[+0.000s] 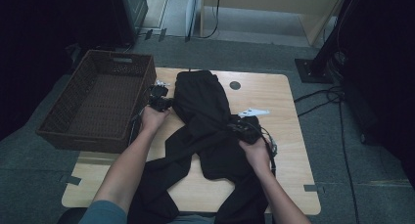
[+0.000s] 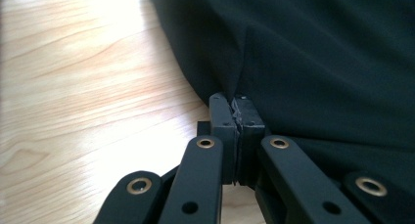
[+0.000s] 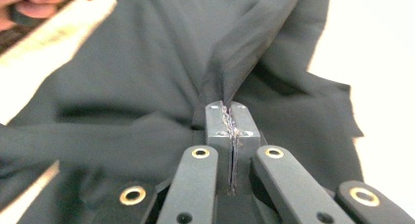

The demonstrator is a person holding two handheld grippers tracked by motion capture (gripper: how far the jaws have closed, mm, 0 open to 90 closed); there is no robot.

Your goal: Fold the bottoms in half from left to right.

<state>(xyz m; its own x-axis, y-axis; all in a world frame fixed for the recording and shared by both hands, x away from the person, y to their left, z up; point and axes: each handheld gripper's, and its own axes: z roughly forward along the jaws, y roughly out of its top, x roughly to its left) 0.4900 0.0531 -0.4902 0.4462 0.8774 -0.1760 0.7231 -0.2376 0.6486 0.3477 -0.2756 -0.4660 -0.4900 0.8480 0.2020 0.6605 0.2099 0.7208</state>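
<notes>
Left hand-held gripper (image 2: 236, 111) clamped on the left edge of a black garment (image 1: 205, 121), right hand-held gripper (image 3: 229, 117) pinching a fold at its right, garment spread mid-table (image 1: 274, 94), wicker basket (image 1: 98, 99) far left.

Black garment (image 1: 205, 116), dark brown woven basket (image 1: 63, 117), pale wood-grain table (image 1: 288, 131).

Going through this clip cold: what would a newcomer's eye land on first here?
First the black garment, sprawled across the middle of the wooden table and hanging over its near edge. Then the two grippers pinching it: the left gripper shut on its left edge, the right gripper shut on a raised fold on its right side. A dark woven basket sits at the table's left.
</notes>
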